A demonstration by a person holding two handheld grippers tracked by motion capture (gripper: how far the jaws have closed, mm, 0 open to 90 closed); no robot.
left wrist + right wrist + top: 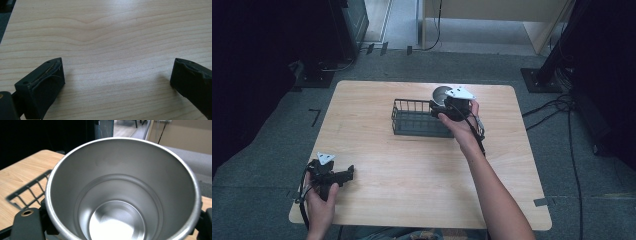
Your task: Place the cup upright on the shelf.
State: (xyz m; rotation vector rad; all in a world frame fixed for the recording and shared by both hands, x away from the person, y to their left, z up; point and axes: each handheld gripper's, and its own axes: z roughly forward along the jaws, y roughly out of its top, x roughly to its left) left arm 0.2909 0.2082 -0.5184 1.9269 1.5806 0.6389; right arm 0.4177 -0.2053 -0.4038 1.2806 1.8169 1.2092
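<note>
A: Right gripper [438,103] sits at the far right end of the wire basket [412,120], held up over the table [412,200]. What's between the jaws?

B: A steel cup [120,195]. In the right gripper view its open mouth faces the camera, rim wide, inner wall stepped down to a bright round bottom. The jaws stand on either side of the cup's body, low at the left and right edges of that view, clamped on it. They are as closed as the cup allows.

A: Where is the cup relative to the basket?

B: From the high view the cup [443,93] shows as a pale grey disc just beyond the gripper's grey plate, at the basket's far right corner. Whether it is above the basket's inside or just past its rim, I cannot tell. In the right gripper view a stretch of the basket's wire side [30,190] lies to the left of the cup and lower.

A: Basket contents?

B: Dark floor, black wire sides, nothing I can make out inside.

A: Left gripper?

B: Left gripper [343,174] rests near the table's near left corner, in the person's left hand [319,200], well apart from the basket. The left gripper view has the jaws spread wide, one at each lower corner, bare wood grain between them. Nothing held.
</note>
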